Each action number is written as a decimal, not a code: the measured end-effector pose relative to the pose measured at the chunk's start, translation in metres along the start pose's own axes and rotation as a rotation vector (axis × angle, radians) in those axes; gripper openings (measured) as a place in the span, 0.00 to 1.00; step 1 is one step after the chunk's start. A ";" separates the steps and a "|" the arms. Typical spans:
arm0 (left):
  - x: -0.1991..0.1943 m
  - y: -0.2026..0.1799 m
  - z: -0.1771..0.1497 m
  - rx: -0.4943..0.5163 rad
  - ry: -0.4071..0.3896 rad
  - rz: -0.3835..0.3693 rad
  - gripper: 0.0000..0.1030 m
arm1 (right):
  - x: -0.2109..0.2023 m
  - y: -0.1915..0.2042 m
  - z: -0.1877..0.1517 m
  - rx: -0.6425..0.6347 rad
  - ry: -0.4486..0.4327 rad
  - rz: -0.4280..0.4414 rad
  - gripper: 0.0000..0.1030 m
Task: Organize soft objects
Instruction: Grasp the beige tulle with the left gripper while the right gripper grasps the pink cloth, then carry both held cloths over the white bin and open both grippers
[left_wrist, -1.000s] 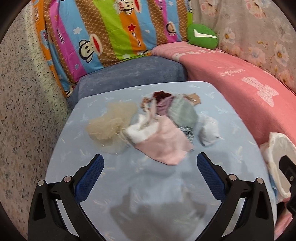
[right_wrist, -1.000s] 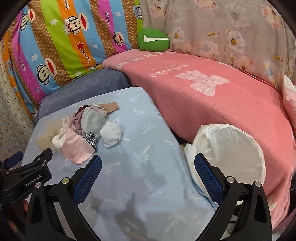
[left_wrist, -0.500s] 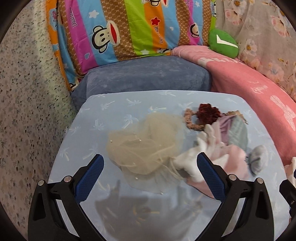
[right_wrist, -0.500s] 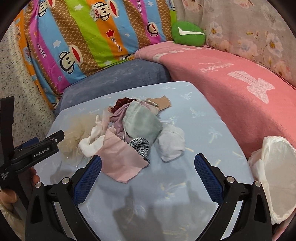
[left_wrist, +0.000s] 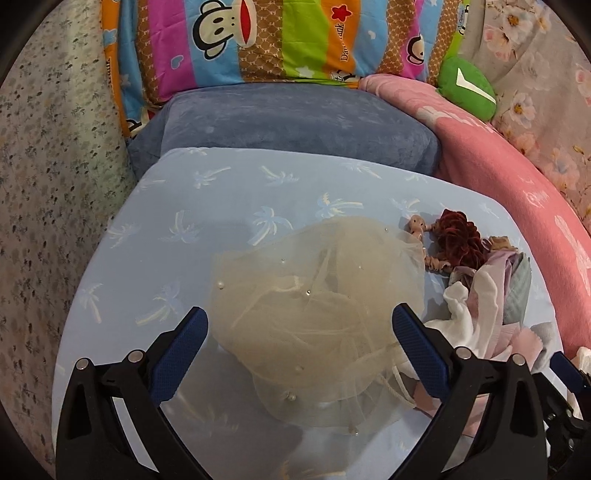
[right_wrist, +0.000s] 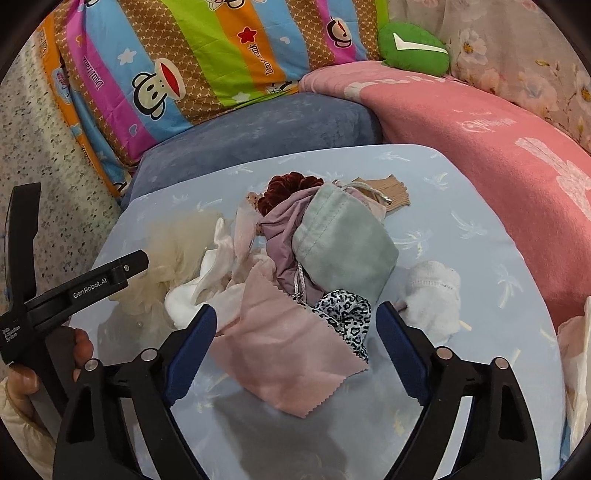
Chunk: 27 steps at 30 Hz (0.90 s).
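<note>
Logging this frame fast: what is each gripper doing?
Left gripper: open, over the beige tulle.
Right gripper: open, over the pink cloth.

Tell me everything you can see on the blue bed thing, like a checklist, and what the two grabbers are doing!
Surface: light blue sheet with palm print, mostly bare at its edges.
Job's things: cream tulle pouch at the pile's left; pink cloth, grey-green pouch, lilac pouch, leopard-print piece, dark red scrunchie, white sock bunched together.
Clutter: white bag at the right edge.
Grippers: left gripper over the tulle pouch, jaws wide, holding nothing; right gripper over the pink cloth, jaws wide, holding nothing.
Cables: nothing seen.
Surroundings: striped monkey blanket, pink blanket, green cushion.
</note>
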<state>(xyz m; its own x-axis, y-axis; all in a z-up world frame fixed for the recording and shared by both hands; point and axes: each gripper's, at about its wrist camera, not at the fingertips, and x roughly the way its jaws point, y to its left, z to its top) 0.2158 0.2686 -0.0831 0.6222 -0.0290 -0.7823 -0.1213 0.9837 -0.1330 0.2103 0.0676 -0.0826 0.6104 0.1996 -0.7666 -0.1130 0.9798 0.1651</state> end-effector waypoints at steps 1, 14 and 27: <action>0.003 0.001 0.000 0.000 0.012 -0.017 0.85 | 0.002 0.000 -0.001 -0.001 0.009 0.009 0.69; -0.008 -0.002 -0.016 0.037 0.084 -0.167 0.04 | -0.008 0.016 -0.024 -0.036 0.062 0.100 0.01; -0.089 -0.040 -0.005 0.109 -0.057 -0.256 0.02 | -0.110 0.009 -0.008 -0.009 -0.110 0.119 0.01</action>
<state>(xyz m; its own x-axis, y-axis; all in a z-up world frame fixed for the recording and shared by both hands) 0.1612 0.2313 -0.0114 0.6649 -0.2721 -0.6956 0.1277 0.9590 -0.2530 0.1356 0.0541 -0.0020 0.6747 0.3119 -0.6690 -0.1961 0.9495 0.2449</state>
